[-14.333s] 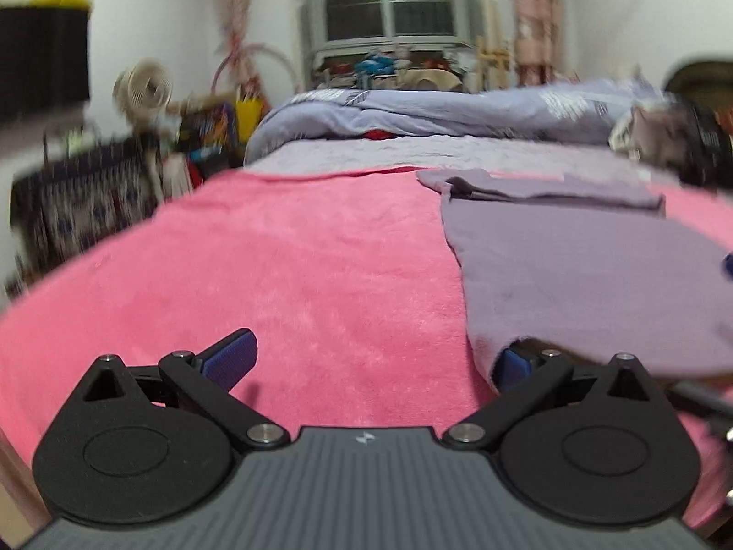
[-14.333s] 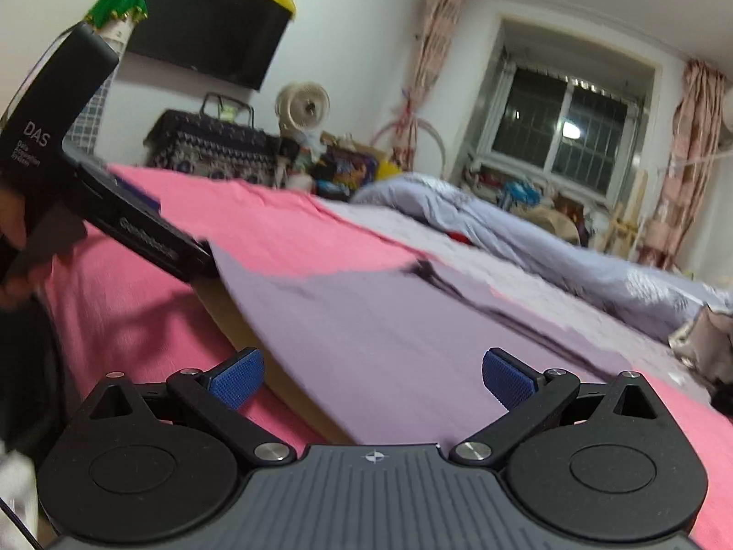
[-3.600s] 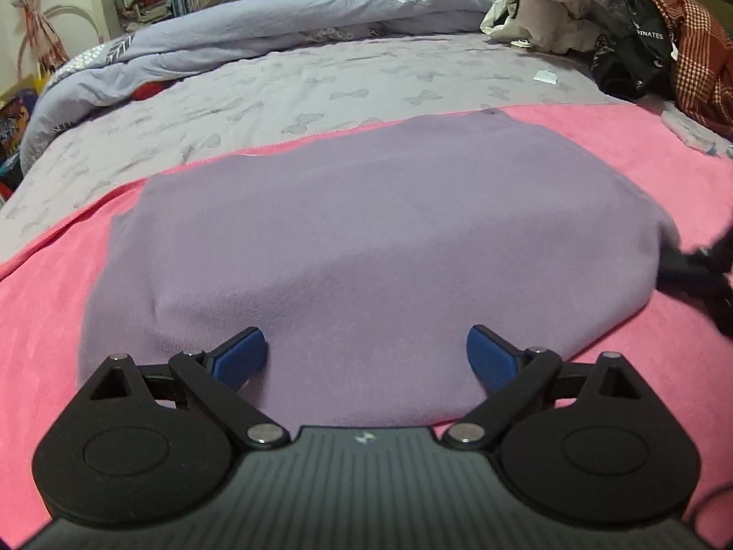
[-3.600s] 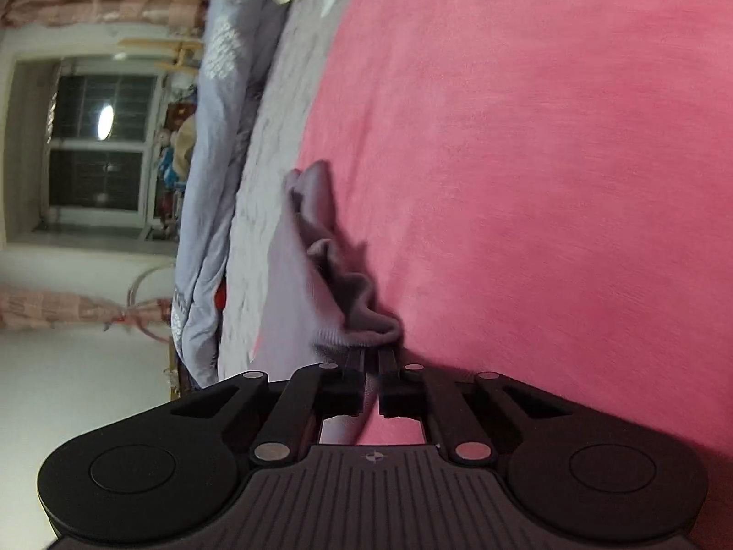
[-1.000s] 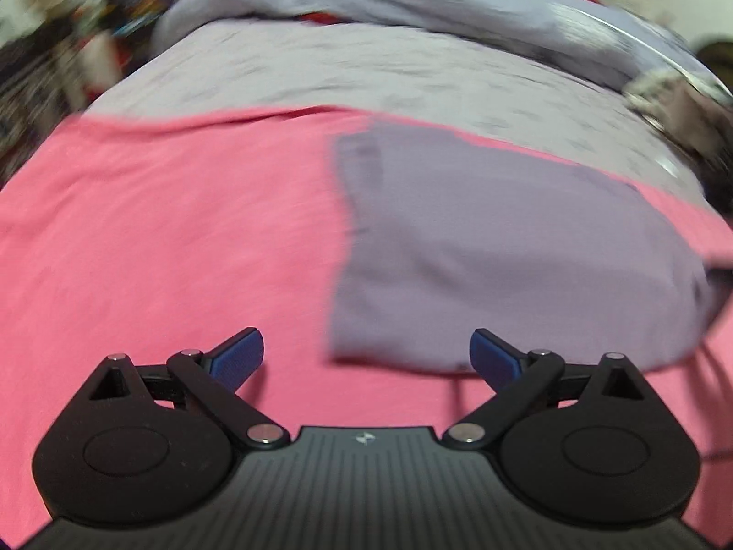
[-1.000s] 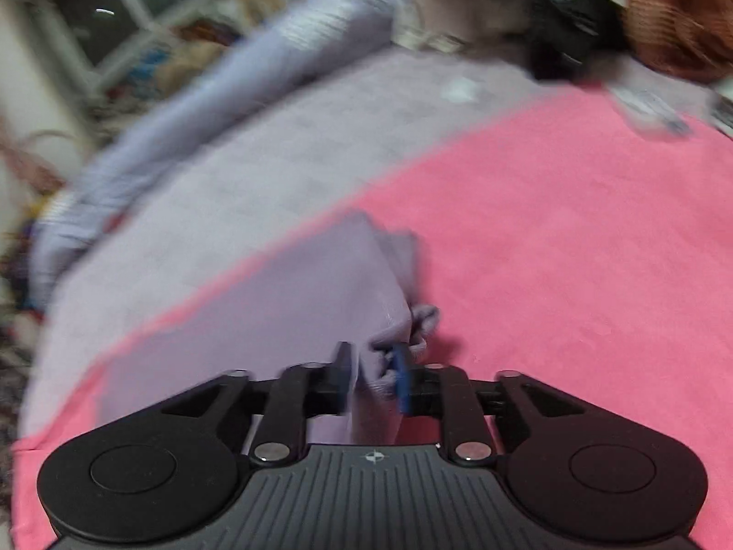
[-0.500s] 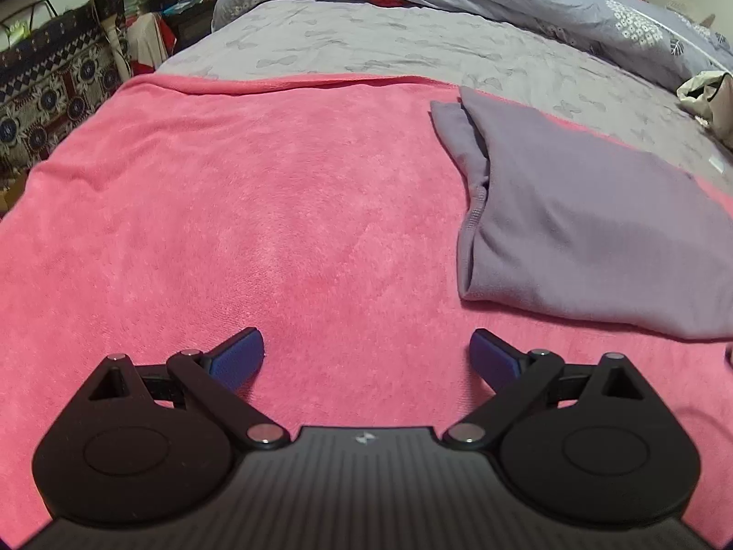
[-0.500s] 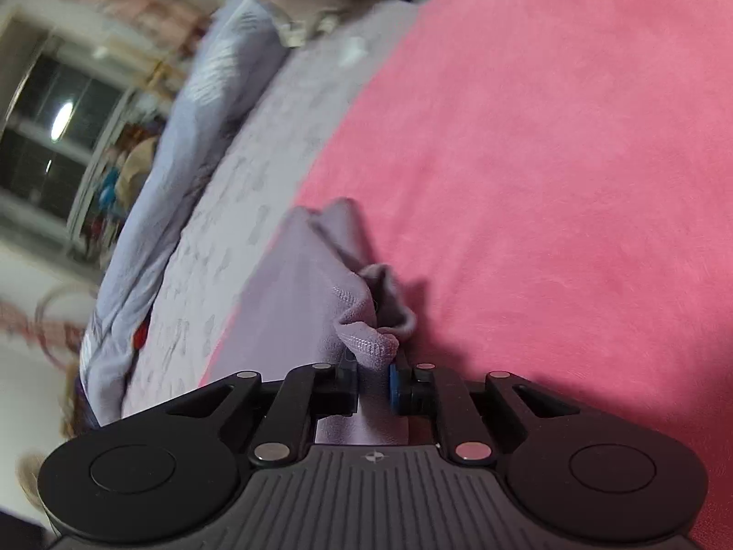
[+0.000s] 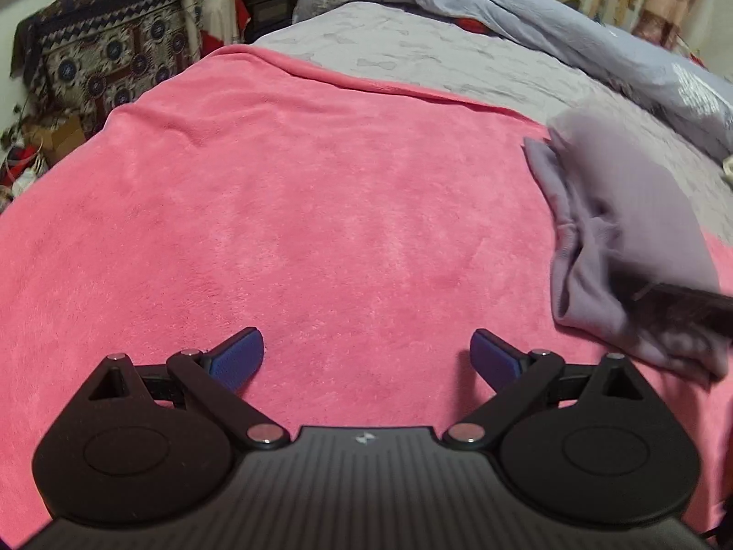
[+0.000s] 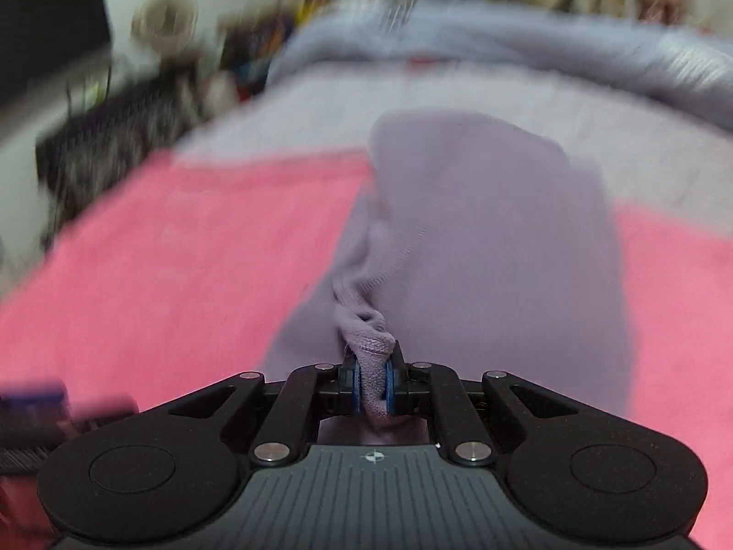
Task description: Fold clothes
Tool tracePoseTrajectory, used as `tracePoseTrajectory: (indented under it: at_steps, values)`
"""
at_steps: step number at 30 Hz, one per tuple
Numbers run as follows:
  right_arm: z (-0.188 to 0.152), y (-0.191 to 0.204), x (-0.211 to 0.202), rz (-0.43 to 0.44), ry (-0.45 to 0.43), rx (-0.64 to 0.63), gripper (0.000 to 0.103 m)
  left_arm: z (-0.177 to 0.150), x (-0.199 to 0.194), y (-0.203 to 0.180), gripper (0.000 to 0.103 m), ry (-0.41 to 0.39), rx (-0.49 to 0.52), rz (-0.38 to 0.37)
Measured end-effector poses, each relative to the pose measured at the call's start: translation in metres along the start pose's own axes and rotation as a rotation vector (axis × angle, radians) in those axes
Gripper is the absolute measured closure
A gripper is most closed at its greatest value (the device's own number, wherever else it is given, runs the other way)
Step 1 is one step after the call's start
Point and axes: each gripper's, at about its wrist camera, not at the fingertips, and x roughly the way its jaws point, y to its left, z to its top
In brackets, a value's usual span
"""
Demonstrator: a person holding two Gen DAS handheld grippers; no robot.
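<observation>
Though blur hides the room, the right tool [image 10: 371, 382] stays clamped on the garment's [image 10: 495, 247] hem; the left tool [image 9: 366, 357], spread apart, has bare blanket [image 9: 298, 211] ahead.

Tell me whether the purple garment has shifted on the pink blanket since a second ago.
Yes. The purple garment has bunched rightward across the pink blanket.

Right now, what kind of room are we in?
Almost certainly a lived-in bedroom. The work surface is a bed: a pink blanket spread over a grey sheet, with a rumpled lavender duvet behind. Cluttered belongings line the far wall.
</observation>
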Motion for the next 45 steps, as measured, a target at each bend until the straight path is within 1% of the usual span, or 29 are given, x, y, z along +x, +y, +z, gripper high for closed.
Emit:
tracePoseTrajectory:
  at_steps: [2,5,6,7,10,13,16,17,18,20,21,24,25,26,28,29,30,31,32,33,35,36,37,38,39,40,42,43,45]
  values:
    - [0.002,0.005,-0.007,-0.005,-0.017,-0.017,0.092,-0.003,-0.001,-0.004,0.004,-0.001,0.044,0.008]
    - [0.022,-0.009,-0.036,0.038,-0.109,0.122,0.092,-0.007,-0.002,-0.004,0.004,-0.017,0.057,0.004]
    - [0.028,-0.007,-0.044,0.042,-0.142,0.105,0.092,-0.008,-0.002,-0.003,0.004,-0.023,0.050,0.001]
    - [0.031,-0.002,-0.047,0.044,-0.149,0.060,0.092,-0.008,-0.003,-0.001,0.004,-0.027,0.037,-0.002]
    - [0.022,0.018,-0.031,0.041,-0.083,-0.100,0.090,-0.008,-0.005,0.006,0.004,-0.035,-0.003,-0.015]
    - [-0.006,0.037,-0.014,0.058,0.000,-0.235,0.090,-0.008,-0.007,0.013,0.004,-0.036,-0.023,-0.020]
    - [-0.007,0.039,-0.019,0.079,-0.009,-0.230,0.089,-0.009,-0.010,0.016,0.004,-0.041,-0.041,-0.012]
    - [-0.005,0.038,-0.018,0.107,0.007,-0.222,0.083,-0.009,-0.011,0.017,0.004,-0.044,-0.049,-0.008]
    - [-0.002,0.037,-0.017,0.136,0.023,-0.214,0.068,-0.009,-0.011,0.018,0.004,-0.046,-0.059,-0.005]
    - [-0.003,0.039,-0.019,0.190,0.049,-0.235,0.046,-0.008,-0.012,0.020,0.004,-0.044,-0.078,0.004]
    - [-0.001,0.042,-0.020,0.204,0.052,-0.261,0.043,-0.006,-0.013,0.019,0.004,-0.043,-0.086,0.005]
    - [0.003,0.031,-0.040,0.254,0.056,-0.209,0.047,0.005,-0.019,0.011,0.004,-0.079,-0.070,-0.015]
    - [0.006,0.016,-0.052,0.245,0.040,-0.144,0.047,0.010,-0.022,0.006,0.004,-0.099,-0.054,-0.032]
    - [0.009,0.001,-0.064,0.237,0.025,-0.080,0.047,0.016,-0.024,-0.004,0.004,-0.117,-0.016,-0.051]
    - [0.018,-0.032,-0.084,0.218,0.001,0.035,0.052,0.028,-0.025,-0.028,0.004,-0.151,0.076,-0.079]
    - [0.023,-0.049,-0.093,0.206,-0.006,0.086,0.059,0.032,-0.024,-0.044,0.004,-0.175,0.141,-0.084]
    - [0.031,-0.063,-0.096,0.180,0.006,0.122,0.070,0.037,-0.022,-0.061,0.004,-0.198,0.206,-0.088]
    - [0.039,-0.075,-0.097,0.155,0.017,0.139,0.075,0.039,-0.017,-0.078,0.004,-0.213,0.259,-0.080]
    - [0.048,-0.082,-0.094,0.129,0.018,0.139,0.076,0.040,-0.009,-0.091,0.004,-0.215,0.296,-0.066]
    - [0.057,-0.086,-0.087,0.113,0.025,0.123,0.076,0.039,0.002,-0.101,0.004,-0.199,0.322,-0.045]
    - [0.075,-0.083,-0.066,0.097,0.064,0.075,0.076,0.034,0.028,-0.113,0.004,-0.123,0.343,0.011]
    - [0.083,-0.076,-0.053,0.095,0.077,0.046,0.076,0.028,0.039,-0.112,0.004,-0.090,0.337,0.023]
    - [0.089,-0.066,-0.037,0.103,0.088,0.014,0.076,0.023,0.042,-0.107,0.000,-0.112,0.302,0.009]
    - [0.095,-0.055,-0.020,0.106,0.111,-0.027,0.077,0.019,0.043,-0.100,0.000,-0.122,0.254,-0.009]
    - [0.096,-0.041,0.002,0.094,0.142,-0.070,0.081,0.017,0.045,-0.088,0.000,-0.107,0.182,-0.049]
    - [0.098,-0.033,0.021,0.077,0.164,-0.102,0.084,0.016,0.046,-0.080,0.000,-0.109,0.140,-0.078]
    - [0.101,-0.016,0.060,0.044,0.206,-0.166,0.086,0.008,0.043,-0.082,0.000,-0.151,0.213,-0.051]
    - [0.105,-0.013,0.072,0.036,0.178,-0.174,0.087,0.005,0.042,-0.085,0.000,-0.172,0.235,-0.038]
    - [0.120,-0.009,0.097,0.027,0.170,-0.164,0.088,0.005,0.043,-0.081,0.000,-0.173,0.209,-0.049]
